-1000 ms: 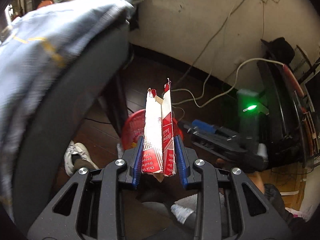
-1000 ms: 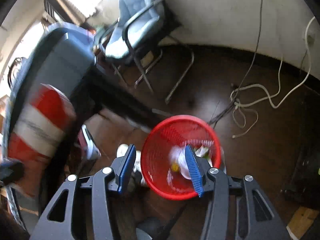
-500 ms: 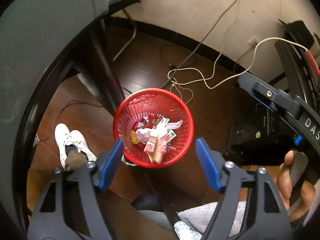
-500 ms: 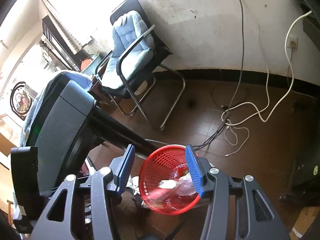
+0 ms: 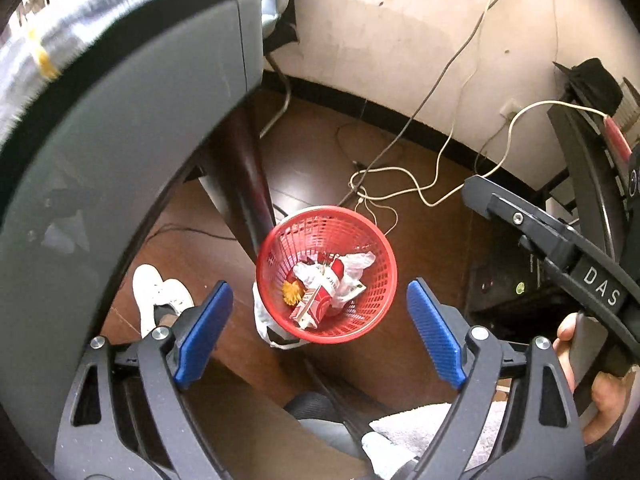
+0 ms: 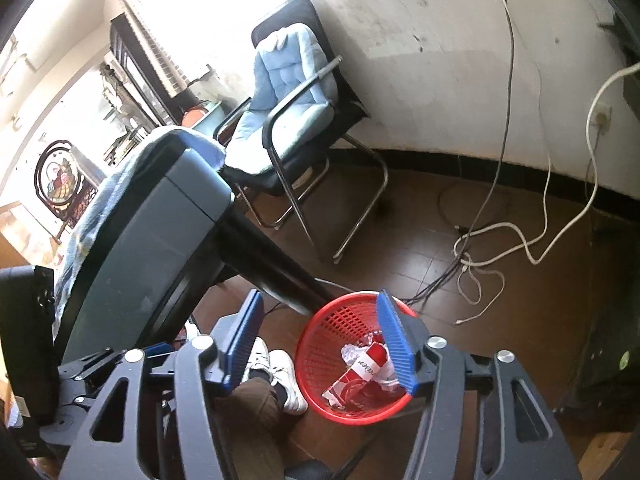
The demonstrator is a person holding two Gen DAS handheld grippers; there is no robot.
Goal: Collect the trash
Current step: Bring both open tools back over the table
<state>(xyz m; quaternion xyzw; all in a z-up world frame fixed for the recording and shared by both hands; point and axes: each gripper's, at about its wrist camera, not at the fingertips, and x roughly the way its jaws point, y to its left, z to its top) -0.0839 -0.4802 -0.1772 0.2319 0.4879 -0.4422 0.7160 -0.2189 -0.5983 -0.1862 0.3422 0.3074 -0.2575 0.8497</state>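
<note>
A red mesh basket [image 5: 381,256] stands on the brown floor below me; it also shows in the right wrist view [image 6: 320,344]. In it lie a torn red-and-white carton [image 5: 320,300], crumpled white wrappers [image 5: 354,264] and a yellow scrap [image 5: 291,293]. The carton shows in the right wrist view [image 6: 362,366] too. My left gripper [image 5: 318,334] is open wide and empty, high above the basket. My right gripper [image 6: 320,344] is open and empty, also above the basket.
A grey table edge [image 5: 120,140] with a blue cloth [image 5: 48,40] fills the left. A dark table leg [image 5: 252,184] stands beside the basket. White cables [image 6: 480,264] lie on the floor. A blue-cushioned chair [image 6: 288,100] stands by the wall. White shoes [image 5: 160,296] are below.
My left gripper opened and let go of the red-and-white carton, which now lies in the basket. Both grippers tilted and shifted over the basket.
</note>
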